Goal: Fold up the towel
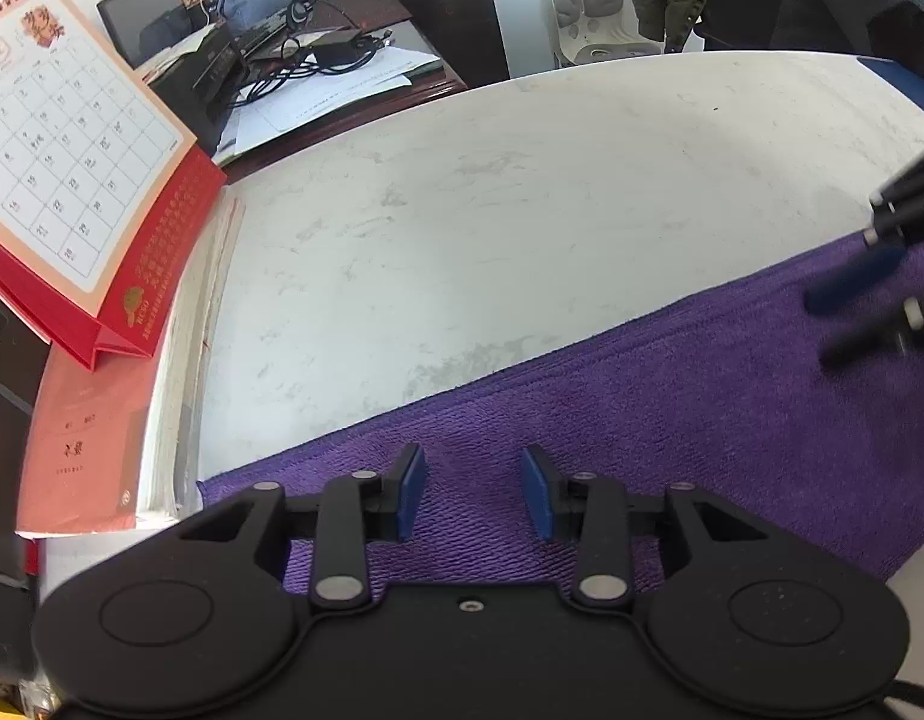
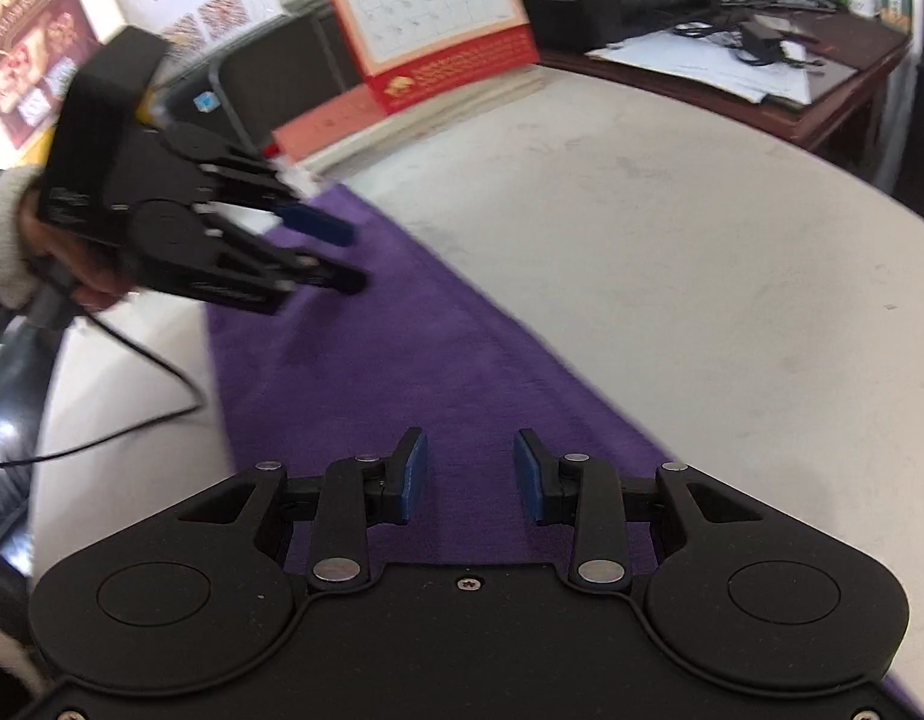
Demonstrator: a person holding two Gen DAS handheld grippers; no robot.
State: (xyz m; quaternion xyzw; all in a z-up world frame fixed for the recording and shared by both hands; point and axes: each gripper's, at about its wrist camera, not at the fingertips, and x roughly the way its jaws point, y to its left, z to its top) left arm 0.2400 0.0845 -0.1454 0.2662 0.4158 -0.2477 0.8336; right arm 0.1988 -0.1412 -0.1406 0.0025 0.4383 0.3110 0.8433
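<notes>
Towel of purple terry cloth [image 1: 642, 420] lies flat along the near edge of the white bench [image 1: 522, 210] in the left wrist view, already a long band; the left tool [image 1: 473, 492] hangs above it, released, gripping nothing. In the right wrist view, the right tool [image 2: 469, 477] likewise hangs unclenched over the towel, likely placed for the next fold.

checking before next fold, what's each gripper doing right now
left gripper: open, nothing between its pads, over the towel.
right gripper: open, holding nothing, over the towel.
</notes>
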